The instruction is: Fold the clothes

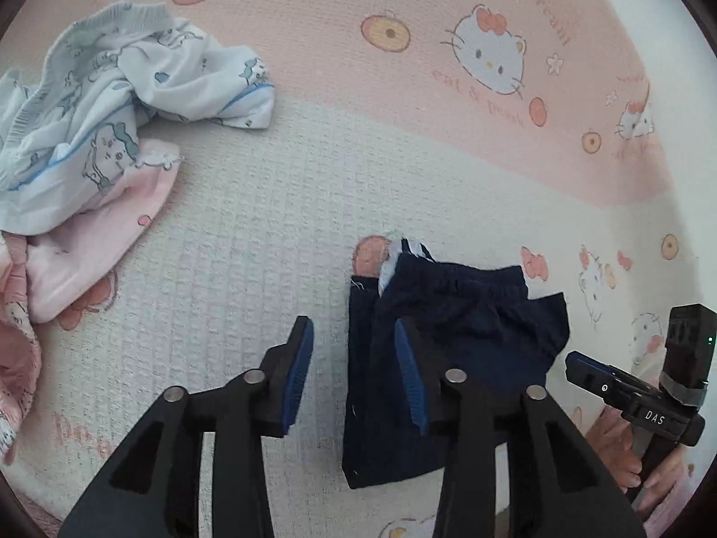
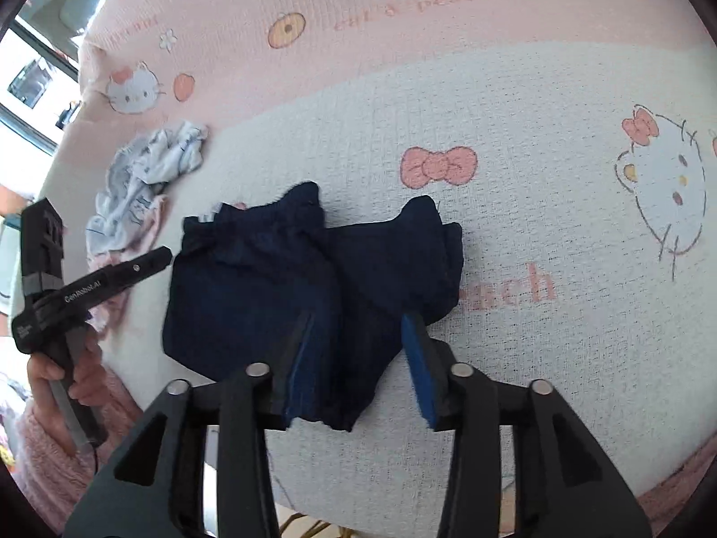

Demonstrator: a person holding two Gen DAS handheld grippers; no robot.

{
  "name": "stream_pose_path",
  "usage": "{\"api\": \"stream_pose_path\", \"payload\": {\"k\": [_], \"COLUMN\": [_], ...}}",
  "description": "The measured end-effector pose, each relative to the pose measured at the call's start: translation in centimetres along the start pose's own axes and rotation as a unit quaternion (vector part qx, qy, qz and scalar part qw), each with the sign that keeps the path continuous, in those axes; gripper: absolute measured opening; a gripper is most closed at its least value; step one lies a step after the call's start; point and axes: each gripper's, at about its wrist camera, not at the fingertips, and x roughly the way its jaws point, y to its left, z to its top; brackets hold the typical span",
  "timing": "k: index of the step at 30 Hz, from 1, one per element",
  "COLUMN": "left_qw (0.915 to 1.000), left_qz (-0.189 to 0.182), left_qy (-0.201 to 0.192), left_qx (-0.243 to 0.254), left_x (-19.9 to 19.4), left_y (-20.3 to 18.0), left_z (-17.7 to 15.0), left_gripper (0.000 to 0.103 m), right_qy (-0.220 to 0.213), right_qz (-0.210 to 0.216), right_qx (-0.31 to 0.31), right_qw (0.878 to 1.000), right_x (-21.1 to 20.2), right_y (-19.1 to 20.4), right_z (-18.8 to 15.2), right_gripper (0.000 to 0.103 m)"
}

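A dark navy garment (image 2: 291,287), partly folded, lies on the Hello Kitty blanket (image 2: 537,233). It also shows in the left wrist view (image 1: 452,336). My left gripper (image 1: 354,367) is open, over the garment's left edge, with nothing between its blue pads. My right gripper (image 2: 363,358) is open over the garment's near edge; the cloth lies under and between its fingers, not pinched. The right gripper also shows at the right edge of the left wrist view (image 1: 578,370). The left gripper also shows at the left of the right wrist view (image 2: 163,258).
A crumpled pile of white printed and pink clothes (image 1: 89,143) lies at the far left of the blanket; it also shows in the right wrist view (image 2: 148,179). The blanket's near edge (image 2: 582,488) curves down at the bottom. A window (image 2: 31,67) is at far left.
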Motion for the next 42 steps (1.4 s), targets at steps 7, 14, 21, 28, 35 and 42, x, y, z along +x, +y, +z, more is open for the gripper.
{"api": "stream_pose_path", "payload": {"k": [7, 14, 21, 28, 35, 42], "left_qw": [0.9992, 0.9995, 0.9994, 0.9966, 0.9891, 0.9787], "left_qz": [0.009, -0.018, -0.026, -0.037, -0.059, -0.087], "left_qy": [0.038, 0.005, 0.017, 0.004, 0.005, 0.023], "left_qx": [0.009, -0.025, 0.011, 0.074, 0.135, 0.185], "left_x": [3.2, 4.0, 3.2, 0.3, -0.9, 1.6], "left_y": [-0.8, -1.2, -4.3, -11.1, -19.9, -29.9], "left_z": [-1.4, -1.9, -0.5, 1.8, 4.8, 6.9], "left_gripper": [0.049, 0.049, 0.011, 0.011, 0.011, 0.011], "right_qy": [0.024, 0.006, 0.011, -0.022, -0.015, -0.029], "right_qz": [-0.023, -0.071, -0.004, 0.025, 0.017, -0.003], "right_qx": [0.029, -0.037, -0.015, -0.02, -0.009, 0.019], "right_qw": [0.999, 0.997, 1.0, 0.999, 1.0, 0.999], "right_x": [1.7, 4.5, 4.4, -1.9, -6.9, -12.9], "right_y": [-0.9, 3.1, 3.4, 3.8, 0.8, -6.1], "right_z": [-1.5, -0.1, 0.5, 3.9, 7.8, 11.0], "right_gripper": [0.065, 0.058, 0.012, 0.011, 0.011, 0.011]}}
